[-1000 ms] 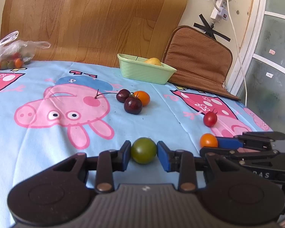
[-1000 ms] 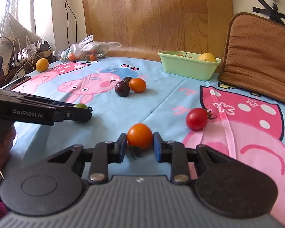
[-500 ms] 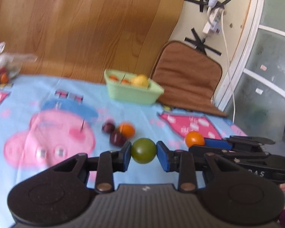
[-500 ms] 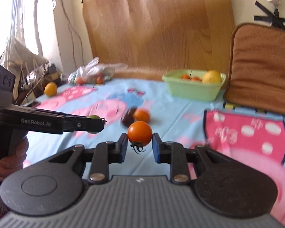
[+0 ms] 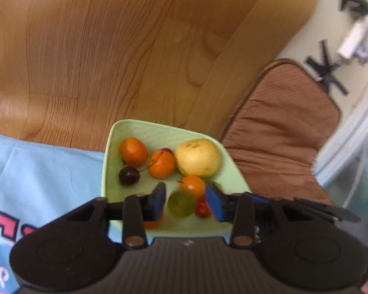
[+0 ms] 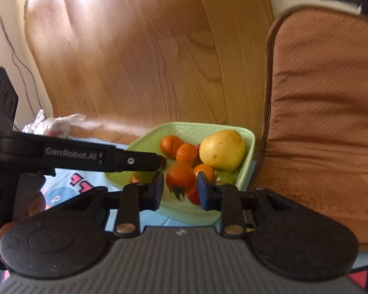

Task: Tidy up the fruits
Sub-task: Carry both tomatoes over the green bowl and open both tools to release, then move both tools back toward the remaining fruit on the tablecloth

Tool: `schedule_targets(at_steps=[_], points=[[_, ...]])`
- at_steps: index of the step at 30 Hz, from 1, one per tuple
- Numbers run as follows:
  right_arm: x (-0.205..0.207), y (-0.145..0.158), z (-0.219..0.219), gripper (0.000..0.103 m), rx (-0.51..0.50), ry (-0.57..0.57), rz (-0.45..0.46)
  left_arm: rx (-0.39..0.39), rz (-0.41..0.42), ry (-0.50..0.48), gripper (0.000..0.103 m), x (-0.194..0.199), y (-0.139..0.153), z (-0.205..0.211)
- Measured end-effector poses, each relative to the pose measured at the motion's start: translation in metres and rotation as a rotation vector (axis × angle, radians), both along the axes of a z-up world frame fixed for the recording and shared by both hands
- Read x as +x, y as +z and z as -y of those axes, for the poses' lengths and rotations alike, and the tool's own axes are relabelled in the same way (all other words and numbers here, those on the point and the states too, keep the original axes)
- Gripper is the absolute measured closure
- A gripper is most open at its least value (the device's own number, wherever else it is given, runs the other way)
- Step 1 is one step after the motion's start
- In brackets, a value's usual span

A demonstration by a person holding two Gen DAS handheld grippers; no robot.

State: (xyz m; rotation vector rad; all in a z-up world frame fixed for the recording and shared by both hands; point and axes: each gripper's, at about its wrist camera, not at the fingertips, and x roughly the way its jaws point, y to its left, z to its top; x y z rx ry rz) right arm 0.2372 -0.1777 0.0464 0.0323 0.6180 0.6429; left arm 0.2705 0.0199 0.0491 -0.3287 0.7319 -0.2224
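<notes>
Now green tomato (image 5: 181,203) loose between left gripper (image 5: 185,202) pads

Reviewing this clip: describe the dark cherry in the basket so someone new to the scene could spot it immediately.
Find the pale green basket at the far edge of the blue tablecloth, in front of the wooden board. Inside it, near the left wall, sits the dark cherry, just below an orange fruit. It is the only near-black fruit there, with a thin stem.

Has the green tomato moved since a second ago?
Yes. The green tomato went from the tablecloth to over the green basket, between the left gripper pads that have just opened.
</notes>
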Motion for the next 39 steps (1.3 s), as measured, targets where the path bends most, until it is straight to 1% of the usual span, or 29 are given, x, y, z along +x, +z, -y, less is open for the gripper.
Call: schedule_targets(at_steps=[2,3,5,8,9,11,14,16,18,19,21,23,24,25,26,27,30,34,35,36,39], points=[[0.000,-0.001,0.003,0.068,0.014,-0.021,0.004,-0.031,-0.003,0.001,0.064,0.001,-0.001,-0.003],[-0.005,0.002,0.008,0.068,0.040,-0.022,0.009,-0.054,0.014,-0.009,0.064,-0.005,0.002,-0.005],[-0.019,0.007,0.020,0.068,0.080,-0.021,0.019,-0.061,0.052,-0.019,0.064,-0.025,0.011,-0.008],[-0.051,0.014,0.041,0.068,0.122,-0.017,0.021,-0.090,0.112,-0.035,0.063,-0.075,0.025,-0.018],[-0.062,0.015,0.046,0.068,0.134,-0.009,0.010,-0.103,0.134,-0.035,0.059,-0.094,0.028,-0.025],[-0.088,0.013,0.054,0.068,0.159,0.023,-0.003,-0.111,0.165,-0.018,0.057,-0.134,0.027,-0.038],[-0.122,0.006,0.047,0.068,0.157,0.087,-0.006,-0.095,0.164,0.030,0.057,-0.183,0.013,-0.051],[-0.130,0.003,0.033,0.068,0.132,0.110,-0.021,-0.087,0.140,0.054,0.057,-0.204,0.002,-0.054],[-0.131,0.000,0.017,0.068,0.127,0.112,-0.041,-0.059,0.125,0.053,0.056,-0.217,-0.007,-0.049],[-0.129,0.000,0.012,0.068,0.137,0.118,-0.059,-0.025,0.120,0.046,0.055,-0.221,-0.010,-0.043],[-0.123,-0.001,0.003,0.068,0.159,0.111,-0.093,0.084,0.118,0.046,0.050,-0.224,-0.016,-0.030],[-0.120,-0.003,-0.003,0.068,0.177,0.097,-0.121,0.172,0.126,0.036,0.047,-0.222,-0.022,-0.016],[-0.118,-0.005,-0.005,0.068,0.183,0.090,-0.134,0.209,0.123,0.032,0.049,-0.222,-0.026,-0.011],[-0.119,-0.007,-0.007,0.068,0.186,0.084,-0.146,0.230,0.112,0.030,0.052,-0.220,-0.030,-0.007],[-0.119,-0.009,-0.010,0.068,0.188,0.084,-0.156,0.231,0.100,0.025,0.069,-0.218,-0.033,-0.006],[-0.118,-0.010,-0.013,0.068,0.188,0.088,-0.165,0.204,0.098,0.013,0.072,-0.221,-0.037,-0.007],[-0.118,-0.009,-0.026,0.067,0.164,0.125,-0.177,0.178,0.104,0.036,0.072,-0.231,-0.037,-0.015],[-0.116,-0.007,-0.058,0.067,0.082,0.212,-0.172,0.127,0.113,0.049,0.072,-0.257,-0.034,-0.026],[-0.116,-0.008,-0.067,0.065,0.052,0.234,-0.171,0.119,0.117,0.053,0.072,-0.263,-0.033,-0.029],[-0.118,-0.011,-0.075,0.063,0.019,0.247,-0.159,0.115,0.119,0.057,0.072,-0.269,-0.034,-0.031],[-0.123,-0.015,-0.093,0.063,-0.068,0.273,-0.102,0.110,0.116,0.061,0.072,-0.277,-0.037,-0.033]])
